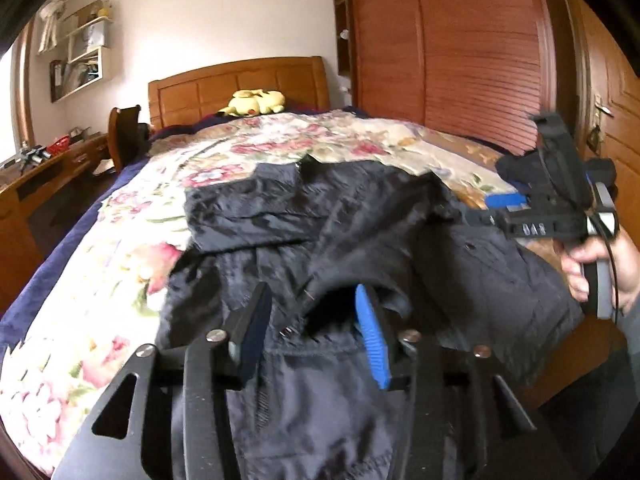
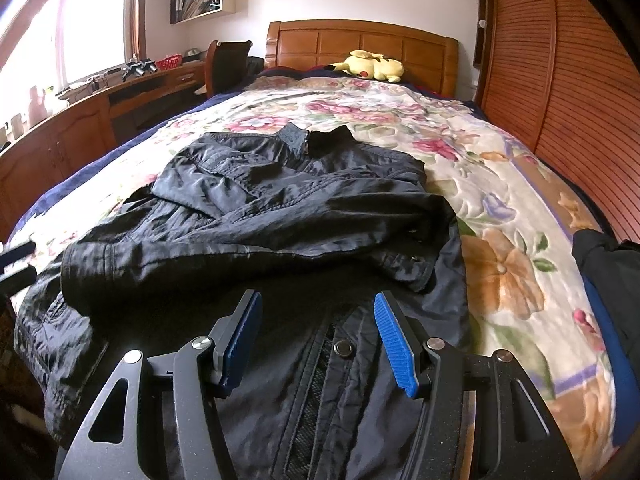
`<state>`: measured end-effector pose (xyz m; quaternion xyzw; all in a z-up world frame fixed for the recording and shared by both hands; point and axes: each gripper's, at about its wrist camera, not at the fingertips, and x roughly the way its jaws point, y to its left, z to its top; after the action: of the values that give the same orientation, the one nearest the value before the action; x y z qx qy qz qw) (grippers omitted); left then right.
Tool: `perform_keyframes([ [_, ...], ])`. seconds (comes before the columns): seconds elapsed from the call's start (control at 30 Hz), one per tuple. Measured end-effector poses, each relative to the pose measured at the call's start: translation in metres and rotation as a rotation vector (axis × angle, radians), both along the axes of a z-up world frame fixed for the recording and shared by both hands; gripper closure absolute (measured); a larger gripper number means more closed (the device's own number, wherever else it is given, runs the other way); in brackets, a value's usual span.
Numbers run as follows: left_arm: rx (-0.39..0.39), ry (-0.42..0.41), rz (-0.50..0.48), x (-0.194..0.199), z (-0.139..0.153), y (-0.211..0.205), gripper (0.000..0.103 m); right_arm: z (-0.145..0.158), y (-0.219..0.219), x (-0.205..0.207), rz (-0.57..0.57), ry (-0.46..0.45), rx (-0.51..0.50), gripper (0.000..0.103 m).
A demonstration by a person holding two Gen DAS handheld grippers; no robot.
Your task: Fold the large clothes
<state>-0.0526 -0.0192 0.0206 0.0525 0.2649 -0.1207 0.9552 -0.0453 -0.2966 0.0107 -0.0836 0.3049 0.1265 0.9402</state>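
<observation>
Only "DAS" reads on the right gripper (image 1: 500, 216) beside the black jacket (image 2: 280, 200).

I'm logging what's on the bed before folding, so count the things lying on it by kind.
Dark shiny jackets: 1
Yellow plush toys: 1
Floral quilted bedspreads: 1
Total: 3
</observation>
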Motion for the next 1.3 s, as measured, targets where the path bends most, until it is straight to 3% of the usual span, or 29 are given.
perform_keyframes([
  [0.17,-0.031,0.017,0.035,0.025,0.004,0.013,0.039,-0.002,0.002,0.001,0.007,0.002,-0.012,0.043],
  [0.53,0.005,0.166,0.027,0.058,-0.039,0.006,0.038,0.001,-0.005,-0.004,-0.004,-0.026,-0.003,0.042],
  [0.67,0.017,0.232,0.028,0.064,-0.057,0.006,0.038,-0.001,-0.011,-0.005,-0.009,-0.034,0.005,0.026],
  [0.83,0.012,0.291,0.021,0.066,-0.073,0.005,0.038,-0.006,-0.017,0.001,-0.043,-0.012,0.008,0.021],
  [0.9,-0.001,0.317,0.008,0.065,-0.078,0.003,0.046,-0.007,-0.019,0.004,-0.052,-0.002,0.009,0.021],
  [1.03,-0.015,0.333,-0.008,0.062,-0.080,0.002,0.051,-0.005,-0.019,0.004,-0.058,0.002,0.014,0.021],
  [1.17,0.014,0.310,-0.034,0.053,-0.076,-0.003,0.081,-0.004,-0.020,0.003,-0.055,-0.003,0.018,0.021],
  [1.23,0.023,0.309,-0.051,0.050,-0.074,-0.006,0.085,-0.004,-0.021,0.004,-0.055,-0.001,0.017,0.021],
  [1.3,0.017,0.316,-0.074,0.048,-0.073,-0.008,0.099,-0.005,-0.022,0.005,-0.057,0.002,0.016,0.021],
])
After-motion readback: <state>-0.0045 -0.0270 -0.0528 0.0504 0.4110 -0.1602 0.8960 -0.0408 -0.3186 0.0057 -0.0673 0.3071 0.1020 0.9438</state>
